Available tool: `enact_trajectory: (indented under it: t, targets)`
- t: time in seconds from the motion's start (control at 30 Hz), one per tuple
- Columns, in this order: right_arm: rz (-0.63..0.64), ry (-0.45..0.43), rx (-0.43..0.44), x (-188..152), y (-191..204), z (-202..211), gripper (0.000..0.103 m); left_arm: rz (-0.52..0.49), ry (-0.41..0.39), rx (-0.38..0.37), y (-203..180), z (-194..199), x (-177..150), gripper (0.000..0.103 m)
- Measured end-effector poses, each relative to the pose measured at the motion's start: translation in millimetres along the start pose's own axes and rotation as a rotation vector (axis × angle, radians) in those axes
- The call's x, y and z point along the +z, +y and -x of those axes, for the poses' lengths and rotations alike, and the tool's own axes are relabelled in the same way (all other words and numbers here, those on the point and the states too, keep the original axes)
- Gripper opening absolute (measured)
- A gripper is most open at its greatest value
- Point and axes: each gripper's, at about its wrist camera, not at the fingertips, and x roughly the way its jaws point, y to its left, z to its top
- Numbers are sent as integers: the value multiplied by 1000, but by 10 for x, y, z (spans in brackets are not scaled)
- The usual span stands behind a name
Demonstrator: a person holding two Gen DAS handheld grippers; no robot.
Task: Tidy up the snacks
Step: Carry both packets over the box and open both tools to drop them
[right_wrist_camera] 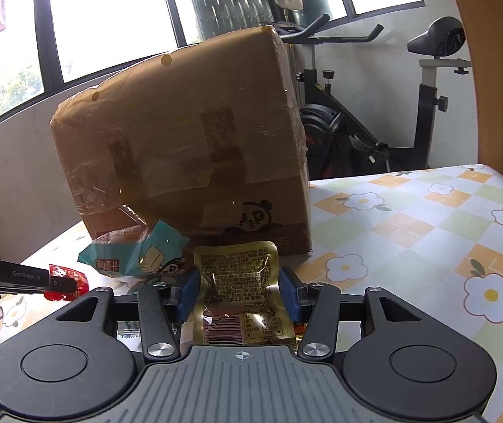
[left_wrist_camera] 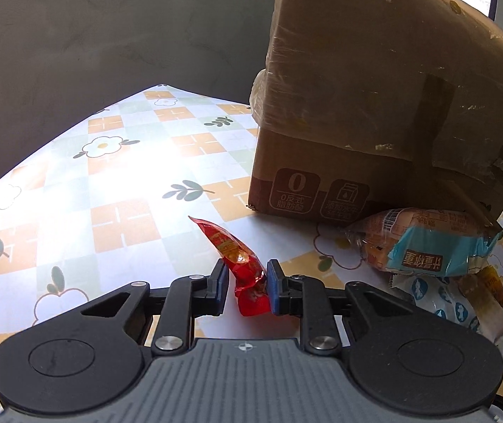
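A left hand-held gripper (left_wrist_camera: 245, 283) pinches a small red foil snack sachet (left_wrist_camera: 242, 264) between its blue pads, the sachet's pointed tip angled up and away over a table (left_wrist_camera: 117, 183) covered in a checked cloth of orange, green and white squares with white flowers. No earlier view is given here. Just beside it to the right lie a clear-and-teal wrapped pastry (left_wrist_camera: 427, 243) and a white wrapper with blue print (left_wrist_camera: 441, 303), both close against a tall brown cardboard box wound in clear tape (left_wrist_camera: 385, 105) that stands on the table.

In the right wrist view, the right hand-held gripper (right_wrist_camera: 239, 290) clamps a gold foil snack packet with a printed label and barcode (right_wrist_camera: 241, 282) by its sides, the packet's top edge raised in front of the same cardboard box (right_wrist_camera: 188, 141). The teal-wrapped pastry (right_wrist_camera: 135, 253) rests at the foot of the box, left of the gold packet. At the far left edge, the other gripper's black finger (right_wrist_camera: 22, 276) shows with the red sachet (right_wrist_camera: 68, 282) in it. Behind the table stand a black exercise bike (right_wrist_camera: 374, 112) and large windows (right_wrist_camera: 110, 14).
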Motion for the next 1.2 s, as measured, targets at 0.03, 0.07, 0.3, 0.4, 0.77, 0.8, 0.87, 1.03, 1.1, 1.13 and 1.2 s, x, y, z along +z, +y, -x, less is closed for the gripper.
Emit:
enact_trajectory:
  t: [0.03,0.07,0.3,0.4,0.77,0.8,0.87,1.03,1.1,1.13,1.2]
  targets:
    - [-1,0,0,2,-4,1,46,-2,4,-2,-2,-15,-8,22]
    - [-4,-1,1,4,-9,4,46,-3,-1,-2,5,-27,-21,22]
    - [-14,2,3,3,-17,-6,46,24,-42,-6,105,149,-9,20]
    - [-17,5,2,6,-18,-10,46,54,-46,-14,163,204,18,20]
    - [-23,10,-7,9,-31,-10,46,72,-27,2,207,358,9,20]
    - [-23,10,-8,9,-33,-7,46,70,-27,0,204,366,5,20]
    - [-26,9,-9,9,-41,-2,46,68,-33,-5,205,389,10,20]
    - [-34,15,-29,30,-43,8,46,69,-63,-14,234,489,64,20]
    - [-20,22,-36,60,-26,24,46,58,-89,-13,238,569,94,20]
    - [-10,19,-36,85,-13,44,46,51,-98,-12,238,607,108,20]
    - [17,9,-43,147,13,98,46,36,-118,-10,242,694,147,20]
